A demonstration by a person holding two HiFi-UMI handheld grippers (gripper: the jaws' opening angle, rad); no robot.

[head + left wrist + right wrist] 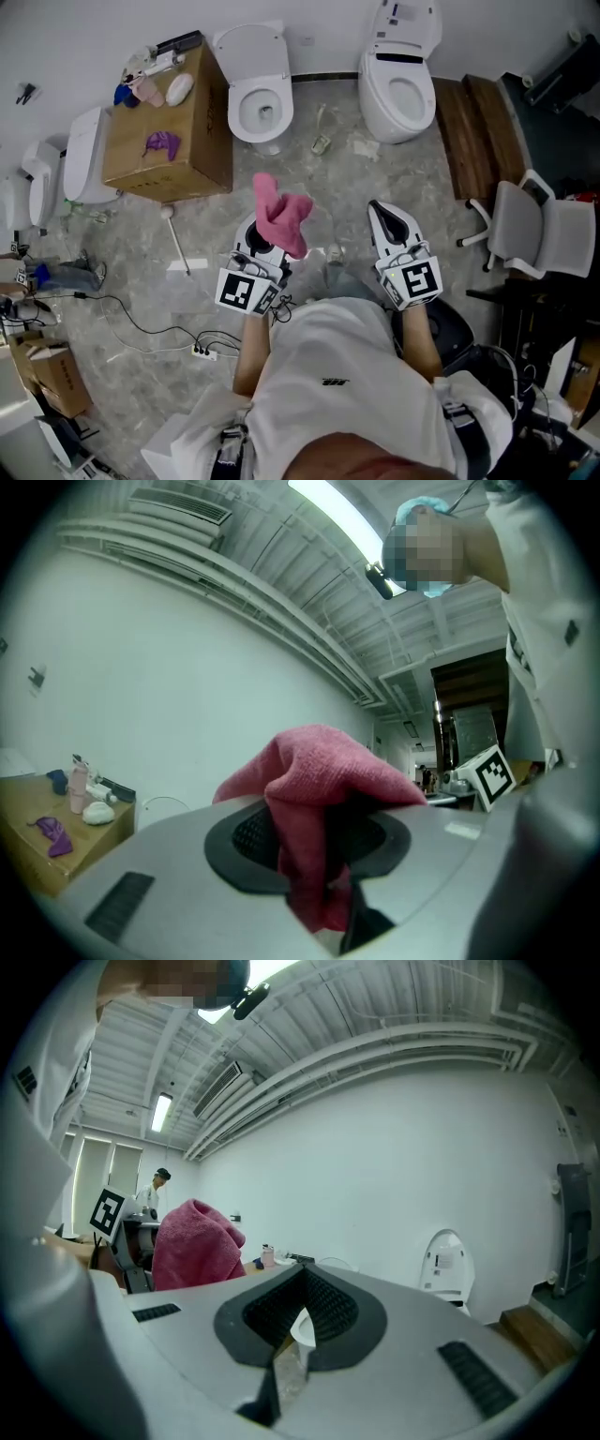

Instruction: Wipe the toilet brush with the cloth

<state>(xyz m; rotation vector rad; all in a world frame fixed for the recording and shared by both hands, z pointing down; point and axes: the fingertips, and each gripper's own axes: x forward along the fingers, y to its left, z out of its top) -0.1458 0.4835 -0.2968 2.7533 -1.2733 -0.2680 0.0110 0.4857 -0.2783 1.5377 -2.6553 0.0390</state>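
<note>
Your left gripper [262, 246] has its jaws clamped on the pink cloth [281, 217]. In the left gripper view the cloth [319, 771] is pinched between the two dark pads and bunches up above the left gripper [314, 855] in a loose fold, with a strip hanging down through the gap.

Your right gripper [382, 214] has its jaws together, the ribbed pads meeting along a narrow seam in the right gripper view [302, 1312], with no grip on any object. From there the cloth [192, 1241] shows off to the left of those jaws, level with them.

The toilet brush [176, 239], a white long-handled thing, lies on the floor [122, 300] to the left of your left jaws, well apart from them and from the cloth. Neither pair of jaws touches it.

Ahead and left of your left jaws stands a cardboard box [187, 159] carrying a purple rag [161, 142] and a few small bottles. Straight ahead of those jaws is a white toilet [261, 94] with its seat open. A second toilet [401, 75] stands ahead of your right jaws; its raised lid [445, 1265] shows right of them in the right gripper view. A grey chair [534, 225] stands to the right of your right jaws.
</note>
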